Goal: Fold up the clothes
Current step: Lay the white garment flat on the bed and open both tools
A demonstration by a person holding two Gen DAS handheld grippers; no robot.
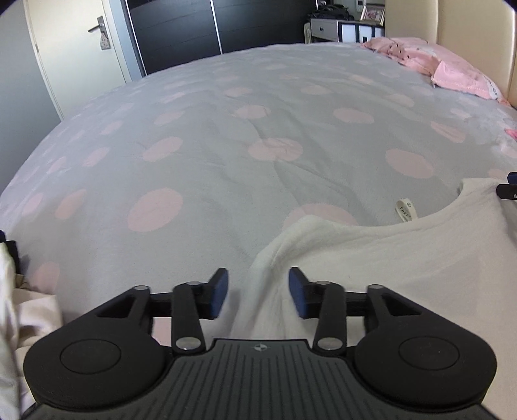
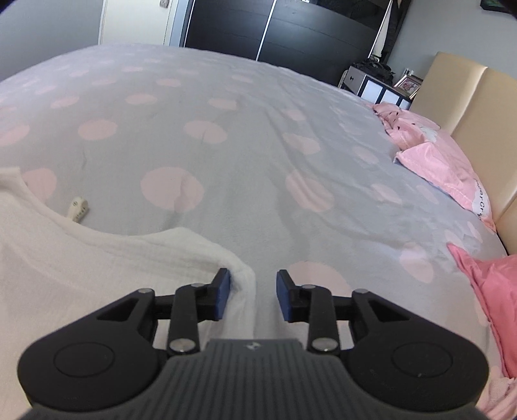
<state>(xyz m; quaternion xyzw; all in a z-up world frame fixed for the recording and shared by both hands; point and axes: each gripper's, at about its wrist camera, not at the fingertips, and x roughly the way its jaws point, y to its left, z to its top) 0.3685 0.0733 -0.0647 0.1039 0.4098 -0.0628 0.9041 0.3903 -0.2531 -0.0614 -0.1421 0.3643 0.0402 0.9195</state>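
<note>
A white top (image 1: 404, 258) lies flat on the bed, neckline and label (image 1: 406, 210) facing away. My left gripper (image 1: 258, 294) is open, its jaws either side of the garment's left shoulder edge. In the right wrist view the same white top (image 2: 97, 265) fills the lower left, with its label (image 2: 78, 209) showing. My right gripper (image 2: 253, 295) is open, its jaws either side of the right shoulder edge, the left pad (image 2: 223, 295) touching the cloth. A tip of the right gripper (image 1: 509, 189) shows at the left view's right edge.
The bed has a grey cover with pink dots (image 1: 226, 145). Pink pillows (image 2: 436, 161) lie by the beige headboard (image 2: 468, 97). A pink garment (image 2: 494, 290) lies at the right. Pale cloth (image 1: 19, 307) sits at the left edge. Dark wardrobe (image 1: 194, 26) and door (image 1: 74, 42) stand behind.
</note>
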